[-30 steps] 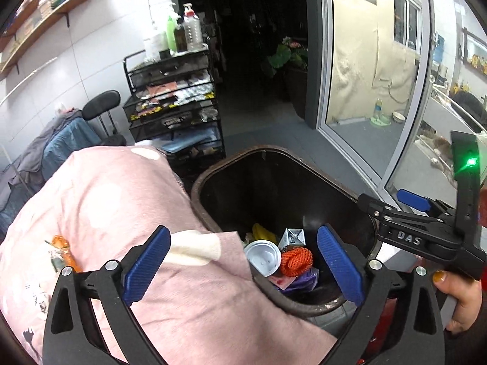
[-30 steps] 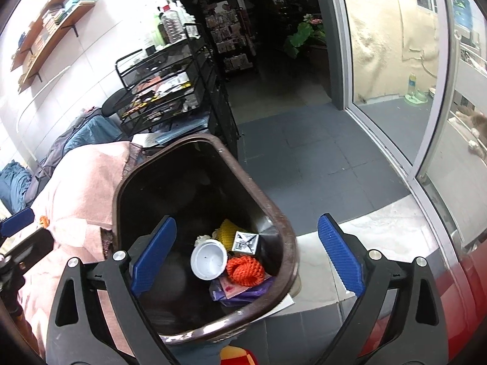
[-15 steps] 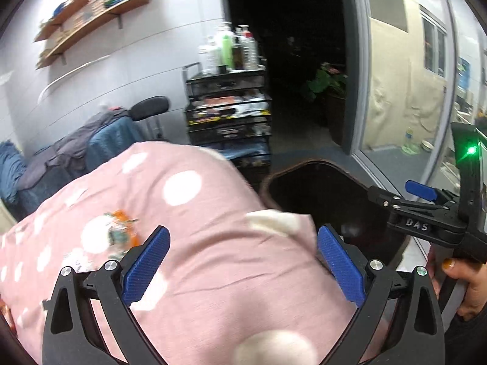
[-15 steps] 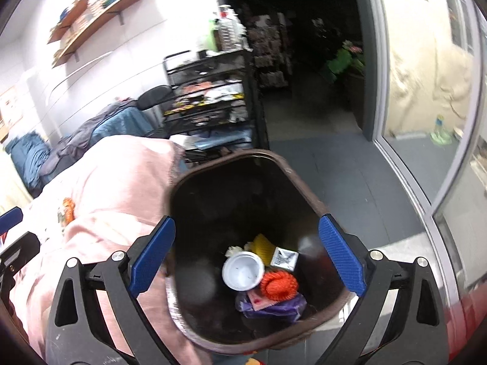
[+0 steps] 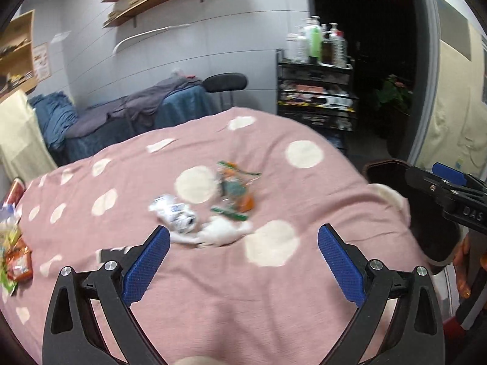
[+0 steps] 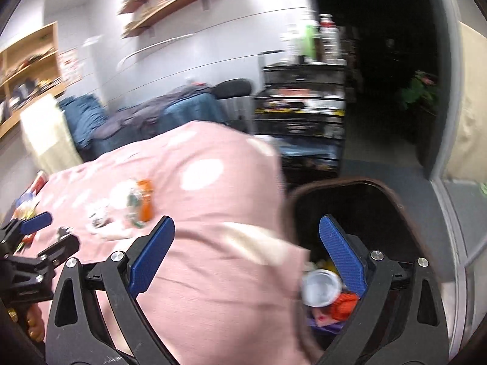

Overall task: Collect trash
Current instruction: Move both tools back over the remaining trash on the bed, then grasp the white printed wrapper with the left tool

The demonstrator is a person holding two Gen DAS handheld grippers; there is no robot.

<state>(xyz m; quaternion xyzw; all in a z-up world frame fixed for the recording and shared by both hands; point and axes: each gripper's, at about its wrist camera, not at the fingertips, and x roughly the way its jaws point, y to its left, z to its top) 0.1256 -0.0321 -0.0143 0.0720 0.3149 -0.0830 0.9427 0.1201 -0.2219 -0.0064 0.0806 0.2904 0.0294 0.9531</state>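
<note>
- Trash (image 5: 210, 213) is lying mid-bed on the pink dotted blanket (image 5: 274, 304) in the left wrist view: crumpled white tissue (image 5: 222, 231), orange-green wrapper (image 5: 236, 191), white-blue packet (image 5: 175, 213); left gripper (image 5: 242, 261) is hovering released and empty, tissue just ahead between its fingers, long axis running crosswise; left hand looks nearer.
- In the right wrist view, right gripper (image 6: 246, 252) is gaping, holding nothing, straddling the blanket edge and the brown bin (image 6: 395, 200); the pile is sitting well off to its left.
</note>
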